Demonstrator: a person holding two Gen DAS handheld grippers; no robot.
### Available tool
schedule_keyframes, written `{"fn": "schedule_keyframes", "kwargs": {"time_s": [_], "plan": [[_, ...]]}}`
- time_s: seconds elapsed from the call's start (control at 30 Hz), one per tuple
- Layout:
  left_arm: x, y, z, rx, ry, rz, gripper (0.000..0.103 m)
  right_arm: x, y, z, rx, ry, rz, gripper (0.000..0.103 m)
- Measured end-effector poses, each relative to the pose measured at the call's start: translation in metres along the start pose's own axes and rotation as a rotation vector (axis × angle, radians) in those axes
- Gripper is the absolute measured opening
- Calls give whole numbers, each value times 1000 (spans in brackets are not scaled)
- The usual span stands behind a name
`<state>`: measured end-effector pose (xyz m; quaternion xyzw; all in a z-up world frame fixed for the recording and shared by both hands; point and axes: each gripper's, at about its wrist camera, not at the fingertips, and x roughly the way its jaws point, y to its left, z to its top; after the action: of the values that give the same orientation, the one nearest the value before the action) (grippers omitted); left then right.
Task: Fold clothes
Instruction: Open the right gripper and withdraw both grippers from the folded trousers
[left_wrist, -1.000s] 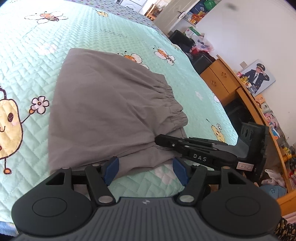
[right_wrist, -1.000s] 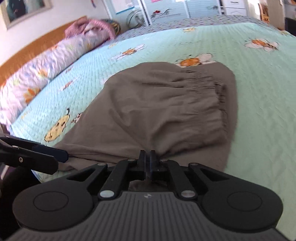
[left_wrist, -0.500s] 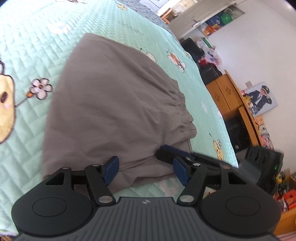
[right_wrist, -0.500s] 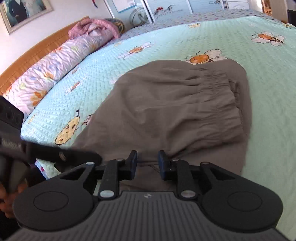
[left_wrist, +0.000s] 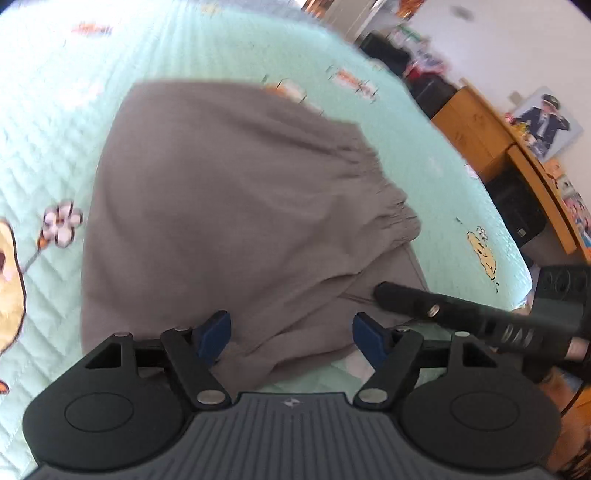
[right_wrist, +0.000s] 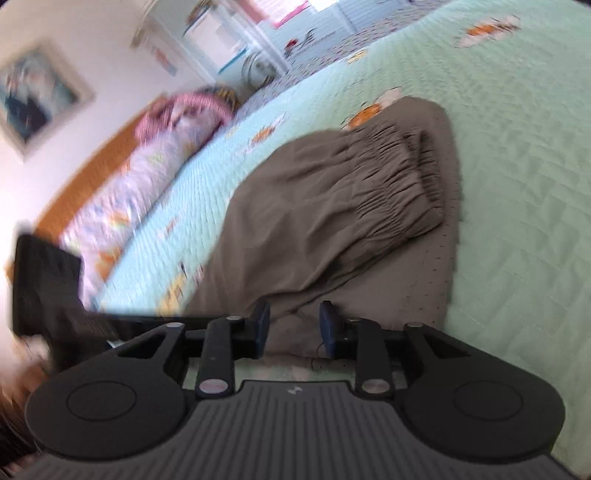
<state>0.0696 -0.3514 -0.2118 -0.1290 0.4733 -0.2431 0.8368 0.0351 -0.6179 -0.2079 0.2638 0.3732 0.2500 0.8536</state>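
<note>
**A:** Where is the garment?

**B:** The grey trousers lie folded on the bed, on its mint quilted cover printed with bees and flowers. The gathered elastic waistband faces the far side in the right wrist view, and a lower layer of the same cloth sticks out past the fold on the right.

**A:** And the left gripper?

**B:** Its jaws stand wide apart and have just been widening further. The near edge of the trousers lies between the blue pads, but neither pad presses on the cloth.

**A:** The right gripper?

**B:** Partly apart; its jaws have just been opening. The hem of the trousers sits in the gap, loose, with the pads clear of it on both sides. In the left wrist view its black fingers reach in from the right and lie over the near right corner of the cloth.

**A:** Anything else around?

**B:** A long flowered pillow along the wooden headboard, and a wooden desk beside the bed. Both views are blurred.
</note>
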Motion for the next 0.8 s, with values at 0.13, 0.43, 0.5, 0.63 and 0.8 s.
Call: {"fn": "schedule_keyframes", "kwargs": {"time_s": [0.13,0.43,0.5,0.63,0.8], "plan": [[-13,2,-3,-36,-27,-17,78,-20,-10,7,62,-95,-2,39],[-31,12,-8,-72,-54,50,78,-6,-21,49,53,-183,-57,64],[-31,13,-7,-74,-44,64,78,4,-32,48,84,-152,-94,62],[-35,11,-4,-71,-56,51,78,-6,-32,43,123,-174,-103,63],[-24,16,-7,-91,-41,48,78,-15,-9,48,51,-221,-70,74]]}}
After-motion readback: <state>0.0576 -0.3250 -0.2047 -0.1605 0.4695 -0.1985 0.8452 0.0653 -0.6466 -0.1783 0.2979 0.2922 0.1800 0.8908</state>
